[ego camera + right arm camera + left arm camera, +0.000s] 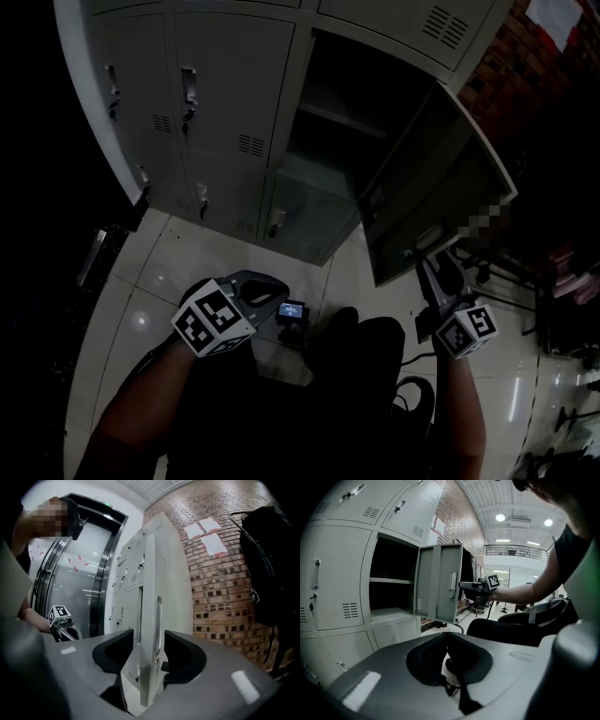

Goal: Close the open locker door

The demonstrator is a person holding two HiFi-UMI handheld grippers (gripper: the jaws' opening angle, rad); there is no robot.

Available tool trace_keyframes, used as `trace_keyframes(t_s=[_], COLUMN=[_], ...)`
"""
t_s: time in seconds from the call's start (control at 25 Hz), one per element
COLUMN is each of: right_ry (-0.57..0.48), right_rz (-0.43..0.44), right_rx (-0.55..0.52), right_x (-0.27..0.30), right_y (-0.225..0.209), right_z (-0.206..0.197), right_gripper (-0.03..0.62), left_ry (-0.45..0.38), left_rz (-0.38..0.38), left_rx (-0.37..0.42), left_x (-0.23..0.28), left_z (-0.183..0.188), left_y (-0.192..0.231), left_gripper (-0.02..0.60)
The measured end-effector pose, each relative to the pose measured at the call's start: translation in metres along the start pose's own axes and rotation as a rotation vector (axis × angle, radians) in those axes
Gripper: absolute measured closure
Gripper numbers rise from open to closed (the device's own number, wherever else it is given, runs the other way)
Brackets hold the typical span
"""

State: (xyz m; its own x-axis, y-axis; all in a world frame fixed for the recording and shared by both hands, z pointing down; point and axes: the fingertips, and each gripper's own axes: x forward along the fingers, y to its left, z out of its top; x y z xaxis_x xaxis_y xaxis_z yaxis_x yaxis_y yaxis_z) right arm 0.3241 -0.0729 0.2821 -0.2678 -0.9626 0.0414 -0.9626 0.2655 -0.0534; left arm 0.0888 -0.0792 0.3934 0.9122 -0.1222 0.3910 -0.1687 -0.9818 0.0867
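Note:
The grey locker bank (216,103) has one open compartment (328,131) with a shelf inside. Its door (441,183) swings out to the right. My right gripper (439,274) is at the door's lower free edge. In the right gripper view the door's edge (149,620), with its handle, stands between the open jaws of my right gripper (149,654). I cannot tell whether the pads touch it. My left gripper (265,298) hangs low over the floor, away from the lockers. Its jaws are shut on nothing (449,657). The left gripper view shows the door (438,583) with the right gripper (476,587) at it.
A black chair (370,352) is just below me. A small device with a lit screen (293,311) lies on the tiled floor. A brick wall (220,588) with a hanging black backpack (272,559) stands right of the lockers. Stands and cables (511,277) clutter the right.

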Motion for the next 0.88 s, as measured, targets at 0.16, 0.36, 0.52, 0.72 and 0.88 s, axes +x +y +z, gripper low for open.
trace_keyframes(t_s=[0.16,0.36,0.52,0.72,0.88], right_ry=[-0.022,-0.032,0.006,0.002,-0.014], right_rz=[0.042,0.137,0.239,0.311,0.325], right_rx=[0.002,0.014,-0.072,-0.104,-0.078], right_x=[0.016,0.026,0.041,0.067,0.09], right_y=[0.003,0.026,0.049,0.079,0.096], right_z=[0.008,0.013,0.008,0.002,0.004], right_gripper=[0.409,0.444,0.448,0.456,0.468], left_ry=[0.001,-0.005,-0.012,-0.009,-0.012], left_rz=[0.001,-0.001,-0.002,0.001,0.002], left_rx=[-0.007,-0.013,-0.005,-0.011,-0.015], left_x=[0.0,-0.001,0.0,-0.001,-0.002], left_z=[0.002,0.005,0.007,0.004,0.005], left_y=[0.0,0.001,0.002,0.0,0.0], left_gripper=[0.569,0.569,0.569,0.569,0.569])
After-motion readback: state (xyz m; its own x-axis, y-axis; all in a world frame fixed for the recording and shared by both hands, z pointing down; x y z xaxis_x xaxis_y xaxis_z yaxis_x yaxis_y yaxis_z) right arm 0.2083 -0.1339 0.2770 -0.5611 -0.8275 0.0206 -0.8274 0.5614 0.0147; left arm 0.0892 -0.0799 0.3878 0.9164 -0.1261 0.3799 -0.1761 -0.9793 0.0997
